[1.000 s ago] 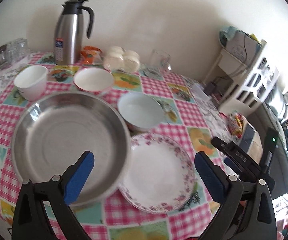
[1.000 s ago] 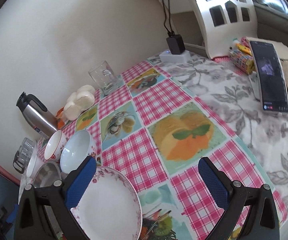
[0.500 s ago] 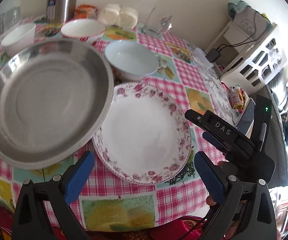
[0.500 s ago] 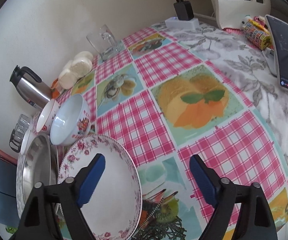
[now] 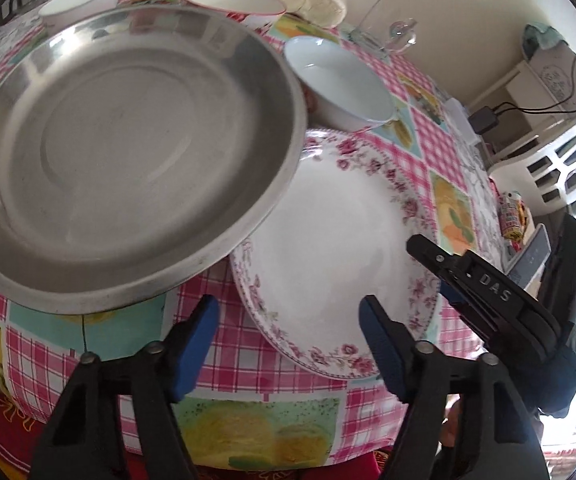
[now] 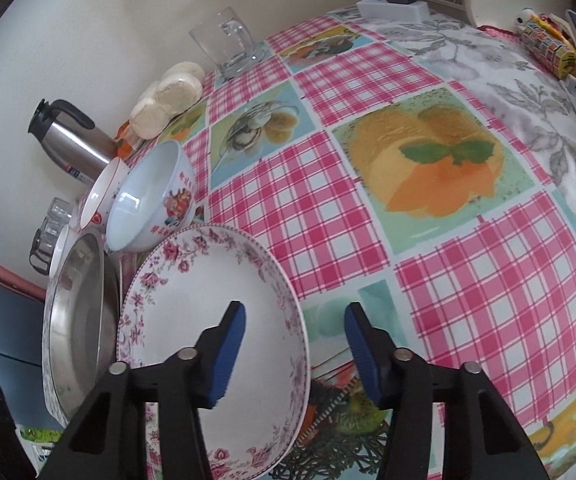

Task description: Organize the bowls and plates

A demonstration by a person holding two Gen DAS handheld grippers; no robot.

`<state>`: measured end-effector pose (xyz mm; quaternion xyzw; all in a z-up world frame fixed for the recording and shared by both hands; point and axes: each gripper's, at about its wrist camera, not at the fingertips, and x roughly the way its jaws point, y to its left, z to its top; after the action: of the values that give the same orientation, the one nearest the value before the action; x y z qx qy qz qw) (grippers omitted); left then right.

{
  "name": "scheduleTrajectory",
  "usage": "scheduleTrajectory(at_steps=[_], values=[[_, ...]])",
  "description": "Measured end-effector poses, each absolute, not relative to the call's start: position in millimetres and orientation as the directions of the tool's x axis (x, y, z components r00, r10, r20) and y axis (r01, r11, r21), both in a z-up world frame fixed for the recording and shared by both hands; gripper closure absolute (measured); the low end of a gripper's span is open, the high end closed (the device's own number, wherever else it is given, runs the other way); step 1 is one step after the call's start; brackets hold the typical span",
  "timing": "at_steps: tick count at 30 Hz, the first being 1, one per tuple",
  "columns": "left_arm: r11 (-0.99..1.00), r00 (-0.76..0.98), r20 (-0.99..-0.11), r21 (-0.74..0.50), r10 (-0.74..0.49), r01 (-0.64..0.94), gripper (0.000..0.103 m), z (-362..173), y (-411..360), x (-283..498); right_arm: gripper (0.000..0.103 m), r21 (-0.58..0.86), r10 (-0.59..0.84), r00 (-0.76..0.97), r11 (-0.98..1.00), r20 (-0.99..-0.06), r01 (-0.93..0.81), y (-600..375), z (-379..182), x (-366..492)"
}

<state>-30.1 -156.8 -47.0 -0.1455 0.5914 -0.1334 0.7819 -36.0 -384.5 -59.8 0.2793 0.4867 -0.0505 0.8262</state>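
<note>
The floral plate (image 5: 328, 240) lies on the checked tablecloth (image 6: 488, 280), its left edge tucked under the steel pan (image 5: 124, 140), with a white bowl (image 5: 340, 80) just beyond it. The left gripper (image 5: 288, 344) is closing with its pads apart, the plate's near rim between them and neither pad pressing it. The right gripper (image 6: 294, 354) is also closing, pads apart, straddling the plate's right rim: one finger (image 6: 228, 356) over the plate, the other over the cloth.

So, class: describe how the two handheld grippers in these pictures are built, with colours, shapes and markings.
Both are alike. The left gripper and the right gripper each have two angular black plastic arms joined by round silver pins, tipped with flat blue pads. Seen from the left camera, the right gripper's black body carries raised "DAS" lettering.
</note>
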Motion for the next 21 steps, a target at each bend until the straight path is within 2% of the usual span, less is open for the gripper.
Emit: scheduleTrajectory(at_steps=[2, 6, 11, 21], values=[[0.92, 0.252, -0.89, -0.392, -0.38, 0.002, 0.047, -54.5, -153.5, -27.9, 0.064, 0.399, 0.183, 0.512, 0.847, -0.839, 0.351, -382.2, -60.3, -33.5], [0.915, 0.259, -0.889, -0.401, -0.377, -0.047, 0.063, -62.0, -146.4, -26.3, 0.072, 0.394, 0.18, 0.506, 0.847, -0.844, 0.356, -383.9, -61.9, -33.4], [0.918, 0.283, -0.887, -0.393, -0.364, -0.049, 0.07, -62.6, -146.1, -25.3, 0.081, 0.385, 0.17, 0.496, 0.845, -0.851, 0.37, -387.0, -63.3, -34.5], [0.924, 0.319, -0.886, -0.375, -0.335, -0.07, 0.074, -63.5, -147.5, -20.1, 0.082, 0.382, 0.161, 0.499, 0.843, -0.851, 0.379, -389.4, -63.2, -36.9]])
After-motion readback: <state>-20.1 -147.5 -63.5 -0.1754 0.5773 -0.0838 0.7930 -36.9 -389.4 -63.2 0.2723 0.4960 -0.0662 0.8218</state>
